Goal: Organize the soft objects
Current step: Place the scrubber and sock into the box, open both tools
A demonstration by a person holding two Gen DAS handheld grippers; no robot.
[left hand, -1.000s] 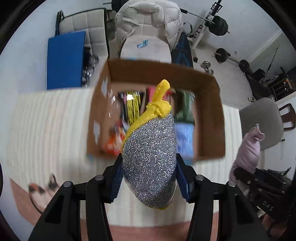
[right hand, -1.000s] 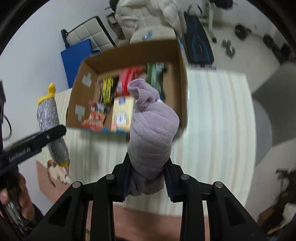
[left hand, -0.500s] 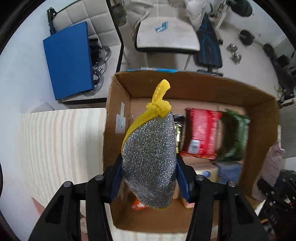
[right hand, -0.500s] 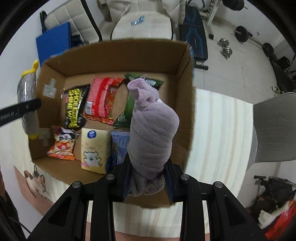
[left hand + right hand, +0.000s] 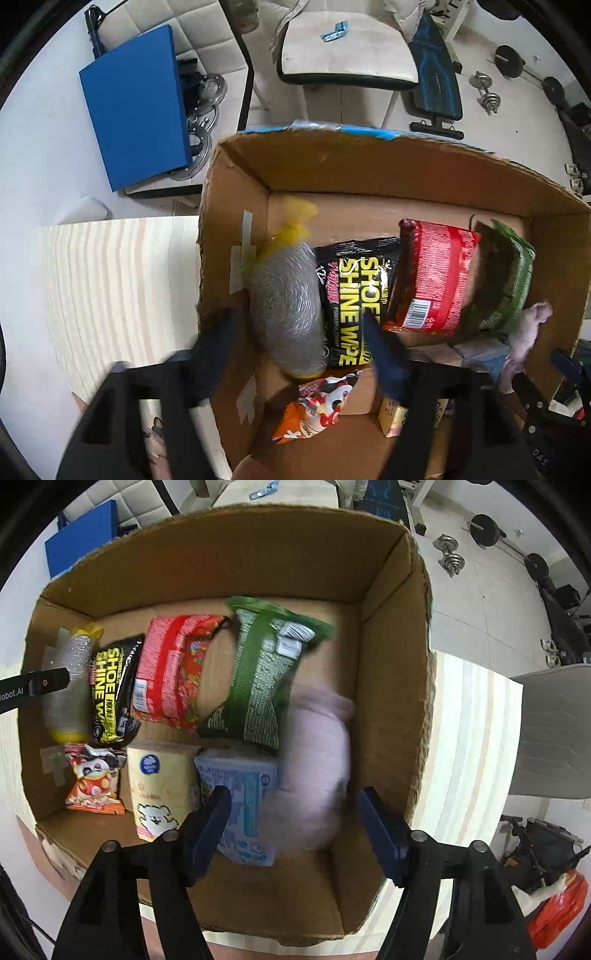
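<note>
A cardboard box point(image 5: 236, 192) point(image 5: 391, 672) holds several packets. The silver glitter pouch with yellow trim point(image 5: 288, 306) point(image 5: 66, 690) is blurred, loose at the box's left end, between the spread blue pads of my left gripper point(image 5: 299, 325), whose jaws are opening. The lilac rolled towel point(image 5: 317, 768) point(image 5: 528, 325) is blurred at the box's right end, free between the pads of my right gripper point(image 5: 295, 808), whose jaws are opening too. Neither gripper's pads touch its object.
Inside lie a black shoe-wipe packet point(image 5: 354, 302), red packet point(image 5: 432, 280), green packet point(image 5: 266, 672), orange snack bag point(image 5: 92, 779), cream tissue pack point(image 5: 159, 782) and blue pack point(image 5: 240, 805). The box sits on a striped wooden table point(image 5: 118, 280). Chairs and gym weights surround it.
Both grippers moved over the box and sank toward it, then spread their jaws. The glitter pouch and the lilac towel left the pads and dropped into the box.
</note>
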